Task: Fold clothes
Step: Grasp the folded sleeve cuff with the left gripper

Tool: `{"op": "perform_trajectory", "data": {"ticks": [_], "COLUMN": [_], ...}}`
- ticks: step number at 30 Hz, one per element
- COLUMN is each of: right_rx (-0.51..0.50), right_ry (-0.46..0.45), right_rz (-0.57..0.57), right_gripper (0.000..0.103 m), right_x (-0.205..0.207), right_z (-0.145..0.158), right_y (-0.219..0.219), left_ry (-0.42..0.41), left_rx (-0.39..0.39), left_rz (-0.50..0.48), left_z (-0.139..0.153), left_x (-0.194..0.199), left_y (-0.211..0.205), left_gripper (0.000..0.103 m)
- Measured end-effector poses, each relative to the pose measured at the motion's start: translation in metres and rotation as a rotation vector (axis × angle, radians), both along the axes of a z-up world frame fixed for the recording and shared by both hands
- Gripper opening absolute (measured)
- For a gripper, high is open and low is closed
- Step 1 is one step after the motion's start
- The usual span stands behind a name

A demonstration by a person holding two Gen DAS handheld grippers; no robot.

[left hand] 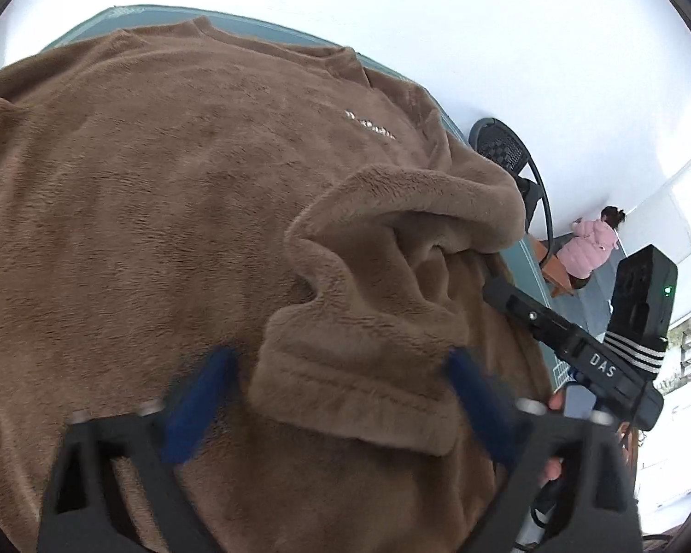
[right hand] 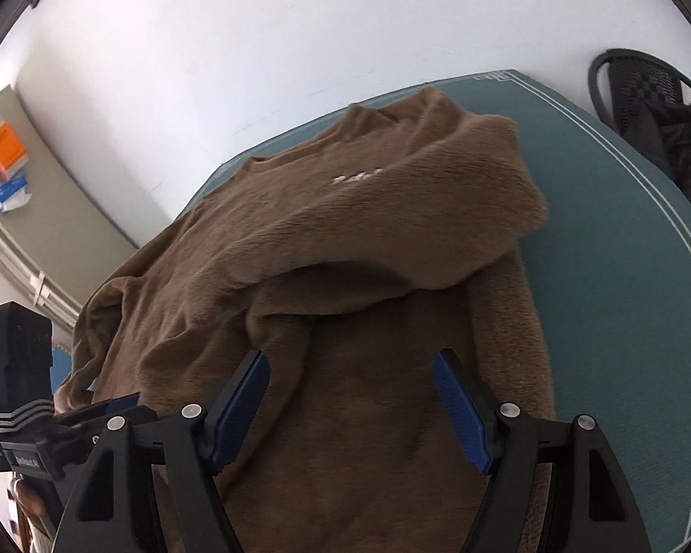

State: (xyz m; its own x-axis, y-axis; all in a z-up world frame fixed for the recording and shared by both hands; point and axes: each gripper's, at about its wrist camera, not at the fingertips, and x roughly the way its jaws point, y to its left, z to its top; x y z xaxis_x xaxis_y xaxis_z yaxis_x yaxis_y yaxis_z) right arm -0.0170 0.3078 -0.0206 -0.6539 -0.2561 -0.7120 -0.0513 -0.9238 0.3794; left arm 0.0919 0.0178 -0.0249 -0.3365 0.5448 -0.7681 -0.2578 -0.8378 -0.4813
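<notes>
From the left wrist camera, a brown fleece sweater (left hand: pixel 170 212) is seen spread over a teal table (left hand: pixel 253 30), chest lettering facing up. One sleeve (left hand: pixel 382 285) has been laid back across the body, and its ribbed cuff (left hand: pixel 345 391) lies between the blue pads (left hand: pixel 198 405) of the left claw (left hand: pixel 341 396). The pads are blurred; a gap is seen on each side of the cuff, so nothing is pinched and the claw is counted as released. The other claw's black body is seen at the right edge, just beside the sleeve. A black chair (left hand: pixel 511 156) and a person in a pink coat (left hand: pixel 587 249) are seen beyond the table.

From the right wrist camera, the same sweater (right hand: pixel 327 239) is seen, its near shoulder folded over into a rounded lump (right hand: pixel 474 184). The right claw (right hand: pixel 350 396) is held above flat brown fabric, blue pads (right hand: pixel 460 410) set wide apart, nothing gripped: released. Bare table (right hand: pixel 612 249) is shown to the right, and a black chair (right hand: pixel 640 87) with dark clothing at the far corner
</notes>
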Motion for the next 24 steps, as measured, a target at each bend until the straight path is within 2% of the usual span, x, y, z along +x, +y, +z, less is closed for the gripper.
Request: {"op": "perform_trajectory", "data": {"ticks": [2, 3, 6, 9, 14, 16, 17, 20, 22, 24], "right_rx": [-0.014, -0.022, -0.013, 0.031, 0.064, 0.075, 0.081, 0.106, 0.125, 0.139], "right_ry": [0.001, 0.002, 0.008, 0.006, -0.016, -0.023, -0.026, -0.036, -0.044, -0.062], "right_rz": [-0.014, -0.020, -0.028, -0.040, -0.057, -0.059, -0.056, -0.046, -0.037, -0.018], "right_gripper": [0.076, 0.076, 0.076, 0.076, 0.076, 0.076, 0.076, 0.076, 0.076, 0.076], "right_x": [0.000, 0.000, -0.002, 0.002, 0.004, 0.004, 0.004, 0.005, 0.005, 0.004], "right_z": [-0.002, -0.003, -0.002, 0.001, -0.002, -0.002, -0.002, -0.002, -0.002, 0.000], "right_y": [0.005, 0.008, 0.011, 0.014, 0.021, 0.023, 0.023, 0.022, 0.020, 0.020], "left_ry": [0.005, 0.013, 0.045, 0.143, 0.427, 0.452, 0.444, 0.304, 0.204, 0.170], "left_rx": [-0.045, -0.059, -0.092, -0.214, -0.482, -0.534, -0.546, -0.495, -0.375, -0.255], "left_rz": [-0.007, -0.017, -0.039, -0.026, 0.038, 0.012, -0.001, -0.031, -0.002, 0.034], "left_z": [0.000, 0.001, 0.005, 0.020, 0.066, 0.069, 0.066, 0.036, 0.021, 0.020], "left_x": [-0.001, 0.000, 0.003, 0.005, 0.019, 0.026, 0.028, 0.028, 0.029, 0.030], "left_y": [0.006, 0.009, 0.013, 0.011, -0.007, -0.015, -0.019, -0.040, -0.059, -0.075], "left_gripper": [0.057, 0.044, 0.025, 0.022, 0.022, 0.023, 0.026, 0.030, 0.030, 0.031]}}
